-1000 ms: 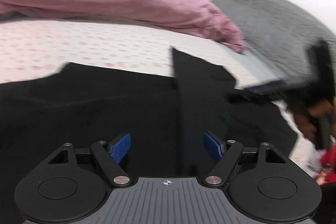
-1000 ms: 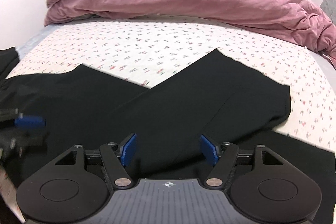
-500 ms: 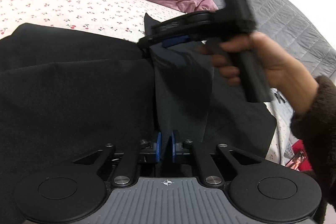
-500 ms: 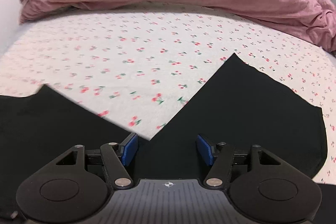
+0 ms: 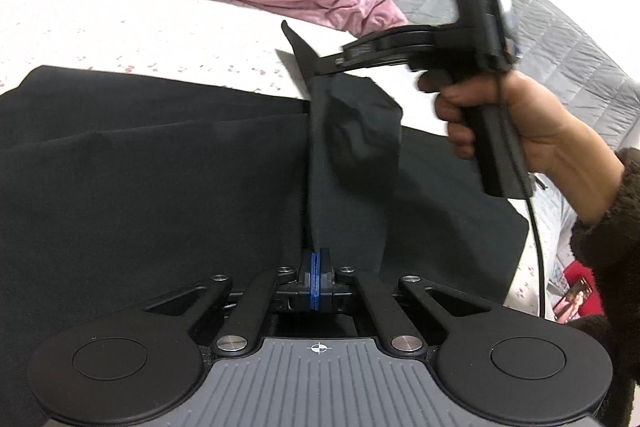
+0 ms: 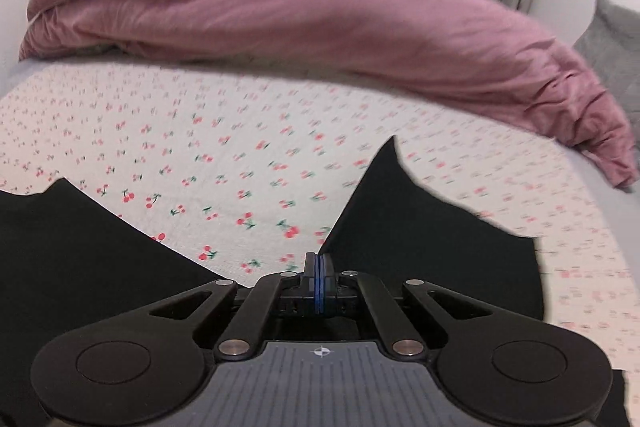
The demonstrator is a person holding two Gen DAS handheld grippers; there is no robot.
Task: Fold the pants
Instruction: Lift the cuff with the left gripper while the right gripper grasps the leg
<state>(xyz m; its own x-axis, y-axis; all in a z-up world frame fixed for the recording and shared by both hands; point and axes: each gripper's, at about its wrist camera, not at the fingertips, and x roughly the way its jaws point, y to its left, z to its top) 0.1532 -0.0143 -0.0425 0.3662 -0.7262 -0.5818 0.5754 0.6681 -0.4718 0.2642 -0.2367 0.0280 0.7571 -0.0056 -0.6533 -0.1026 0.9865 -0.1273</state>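
Black pants [image 5: 140, 167] lie spread on the cherry-print bed sheet [image 5: 120, 31]. My left gripper [image 5: 316, 267] is shut on the near edge of a pant leg and holds it taut. My right gripper [image 6: 319, 273] is shut on the far corner of the same leg [image 6: 420, 239], lifted off the sheet. In the left wrist view the right gripper [image 5: 320, 69] shows, held by a hand, with the cloth [image 5: 360, 131] hanging and bunched beneath it.
A pink duvet [image 6: 300, 27] is piled along the far side of the bed. A grey quilted pillow [image 5: 560, 39] lies to the right. The cherry-print sheet [image 6: 220, 155] is bare between pants and duvet.
Both grippers have gone from open to shut on the pant leg's edge. The right gripper has lifted its corner up, and the cloth now hangs between the two.
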